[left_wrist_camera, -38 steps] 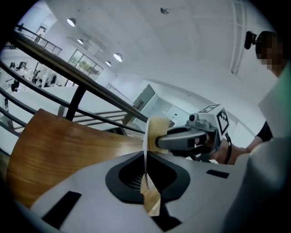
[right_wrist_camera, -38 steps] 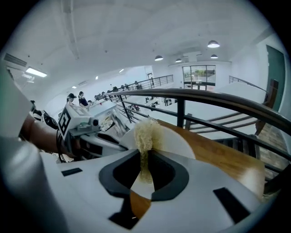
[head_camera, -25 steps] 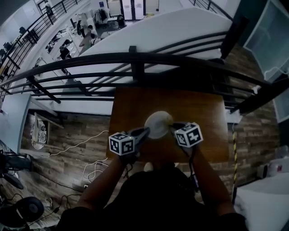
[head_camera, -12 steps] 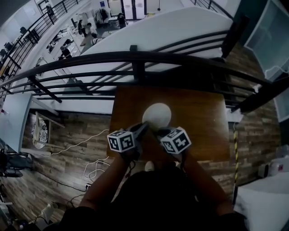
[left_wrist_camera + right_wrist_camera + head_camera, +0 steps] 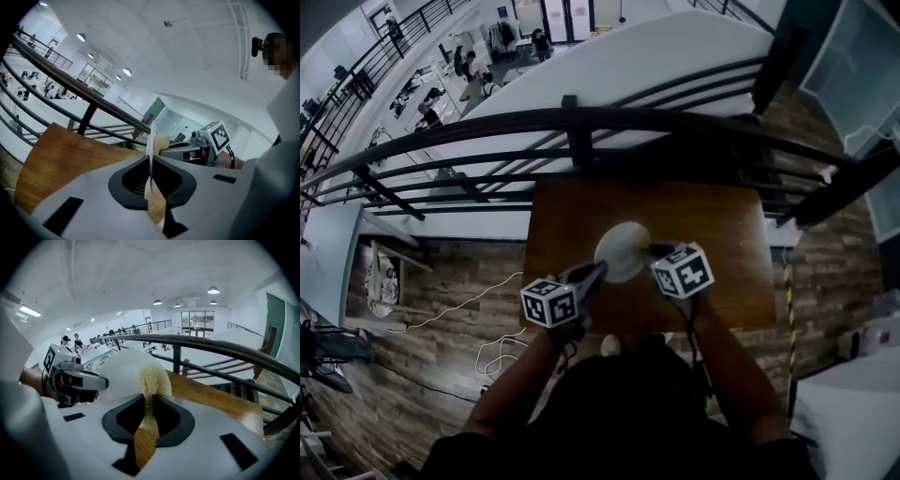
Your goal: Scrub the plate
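A white plate (image 5: 622,251) is held tilted above the wooden table (image 5: 712,234). My left gripper (image 5: 598,273) is shut on its near rim; in the left gripper view the plate (image 5: 151,145) shows edge-on between the jaws. My right gripper (image 5: 656,250) is shut on a pale yellow sponge (image 5: 151,379), which presses against the plate's face (image 5: 123,373). The sponge (image 5: 161,142) also shows just right of the plate's edge in the left gripper view, with the right gripper (image 5: 174,151) behind it.
A black metal railing (image 5: 581,127) runs along the table's far edge, with an open drop to a lower floor beyond. Wood-plank floor with white cables (image 5: 487,349) lies left of the table.
The right gripper swung down-left off the plate and has come back up to its right side. The left gripper and plate have barely shifted.
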Motion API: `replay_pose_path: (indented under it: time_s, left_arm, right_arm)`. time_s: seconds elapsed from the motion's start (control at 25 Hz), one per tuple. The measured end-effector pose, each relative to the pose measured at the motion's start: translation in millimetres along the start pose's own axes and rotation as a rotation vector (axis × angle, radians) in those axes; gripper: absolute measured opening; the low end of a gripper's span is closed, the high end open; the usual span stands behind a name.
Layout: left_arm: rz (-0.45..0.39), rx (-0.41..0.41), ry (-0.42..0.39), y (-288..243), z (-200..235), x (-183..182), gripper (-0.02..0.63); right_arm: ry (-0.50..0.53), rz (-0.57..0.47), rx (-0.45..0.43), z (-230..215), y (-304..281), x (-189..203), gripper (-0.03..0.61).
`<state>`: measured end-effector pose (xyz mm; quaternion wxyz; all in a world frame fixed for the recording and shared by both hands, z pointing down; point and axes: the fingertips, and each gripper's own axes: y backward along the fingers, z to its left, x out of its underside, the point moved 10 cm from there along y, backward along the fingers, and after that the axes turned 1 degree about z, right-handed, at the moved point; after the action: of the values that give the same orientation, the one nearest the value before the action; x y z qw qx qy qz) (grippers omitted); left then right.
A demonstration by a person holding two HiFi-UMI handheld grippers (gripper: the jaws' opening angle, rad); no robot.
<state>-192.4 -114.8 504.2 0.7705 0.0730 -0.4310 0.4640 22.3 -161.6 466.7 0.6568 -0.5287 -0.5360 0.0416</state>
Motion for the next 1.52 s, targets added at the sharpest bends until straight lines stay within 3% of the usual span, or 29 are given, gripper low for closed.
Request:
replay_pose_path:
  time_s: [0.16, 0.44, 0.56, 0.68, 0.92, 1.08, 1.32, 1.52]
  left_arm:
    - [0.006, 0.012, -0.023, -4, -9, -2, 0.025]
    - [0.001, -0.007, -0.117, 1, -6, -20, 0.02]
    - [-0.015, -0.024, -0.175, 6, -7, -28, 0.02]
    - [-0.039, -0.06, -0.301, 7, -11, -42, 0.017]
    - [-0.033, -0.143, -0.635, 6, -22, -74, 0.017]
    - [-0.022, -0.221, -0.93, 7, -36, -97, 0.017]
    - [0.0, -0.348, -1.396, 2, -62, -115, 0.017]
    - [0.066, -0.426, -1.822, -8, -70, -113, 0.017]
  right_arm:
    - [0.076, -0.027, -0.027, 31, 2, -17, 0.054]
    - [0.098, 0.029, -0.143, 65, -14, 12, 0.054]
    - [0.107, 0.086, -0.101, 51, -15, 28, 0.054]
    - [0.095, 0.099, -0.016, 25, -6, 36, 0.055]
    - [0.107, -0.005, 0.086, -16, 36, 5, 0.055]
    - [0.175, -0.092, 0.105, -14, 71, -40, 0.055]
    - [0.193, -0.215, 0.007, 5, 116, -87, 0.055]
    - [0.274, -0.228, -0.075, 30, 126, -125, 0.055]
